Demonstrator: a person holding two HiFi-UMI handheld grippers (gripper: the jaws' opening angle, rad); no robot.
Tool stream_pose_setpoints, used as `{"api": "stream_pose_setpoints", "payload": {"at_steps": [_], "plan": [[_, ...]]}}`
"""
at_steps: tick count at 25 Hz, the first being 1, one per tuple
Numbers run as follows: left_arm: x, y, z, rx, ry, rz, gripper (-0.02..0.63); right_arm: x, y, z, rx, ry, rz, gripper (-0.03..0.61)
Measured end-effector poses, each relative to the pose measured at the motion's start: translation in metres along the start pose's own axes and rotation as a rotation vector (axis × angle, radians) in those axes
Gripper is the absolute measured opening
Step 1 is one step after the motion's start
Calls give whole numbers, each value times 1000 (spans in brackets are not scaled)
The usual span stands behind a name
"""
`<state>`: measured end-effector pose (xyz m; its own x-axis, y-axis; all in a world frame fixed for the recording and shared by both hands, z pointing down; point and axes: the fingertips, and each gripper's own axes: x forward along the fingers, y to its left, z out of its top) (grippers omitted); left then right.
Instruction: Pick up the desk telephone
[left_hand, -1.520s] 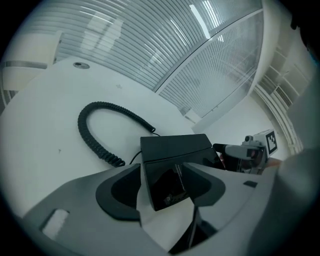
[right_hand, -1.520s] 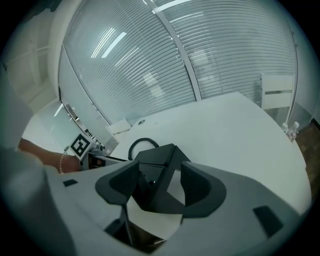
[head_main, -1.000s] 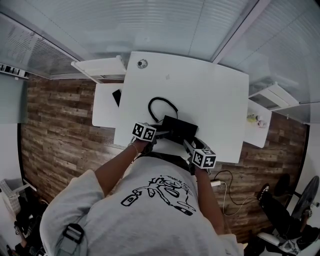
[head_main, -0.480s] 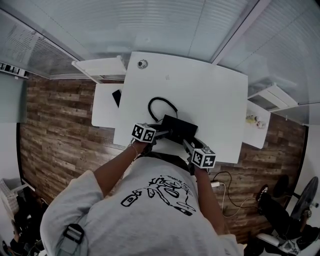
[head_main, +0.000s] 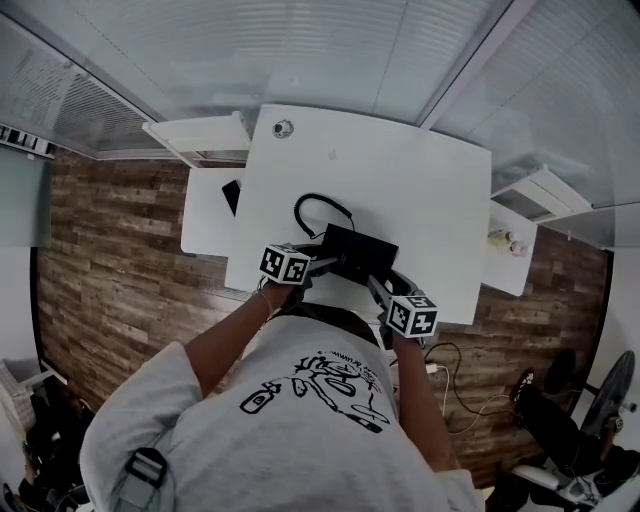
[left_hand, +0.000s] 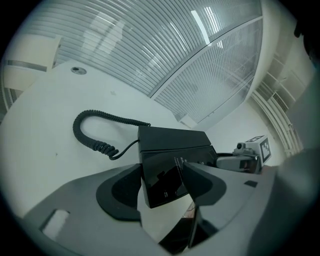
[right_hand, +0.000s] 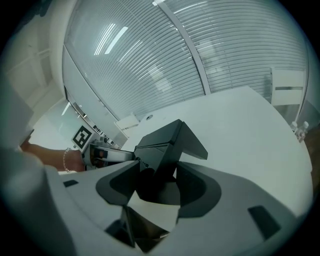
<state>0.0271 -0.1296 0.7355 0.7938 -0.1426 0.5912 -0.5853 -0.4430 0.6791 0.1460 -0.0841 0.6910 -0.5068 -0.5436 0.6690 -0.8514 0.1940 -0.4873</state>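
Note:
The black desk telephone (head_main: 358, 252) is held just above the near edge of the white table (head_main: 420, 190). Its coiled cord (head_main: 318, 207) loops behind it over the tabletop. My left gripper (head_main: 322, 264) is shut on the phone's left end (left_hand: 165, 175). On the phone's right end (right_hand: 157, 160) my right gripper (head_main: 376, 286) is clamped shut. In the left gripper view the cord (left_hand: 95, 132) curls away to the left. The right gripper view shows the phone body tilted up over the table (right_hand: 240, 125).
A small round grommet (head_main: 283, 128) sits at the table's far left corner. A lower white side table (head_main: 205, 210) with a dark flat object (head_main: 232, 194) stands to the left. White shelves (head_main: 540, 195) flank the right side, and frosted glass walls lie beyond. Wooden floor lies on both sides.
Both grippers have lifted the telephone slightly and carried it a little away from me; the hold on it is unchanged.

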Motion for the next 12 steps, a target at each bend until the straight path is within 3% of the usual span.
{"api": "stream_pose_setpoints", "payload": {"at_steps": [12], "plan": [[-31, -29, 37, -11, -49, 6, 259, -29, 26, 45, -56, -55, 15, 221]]}}
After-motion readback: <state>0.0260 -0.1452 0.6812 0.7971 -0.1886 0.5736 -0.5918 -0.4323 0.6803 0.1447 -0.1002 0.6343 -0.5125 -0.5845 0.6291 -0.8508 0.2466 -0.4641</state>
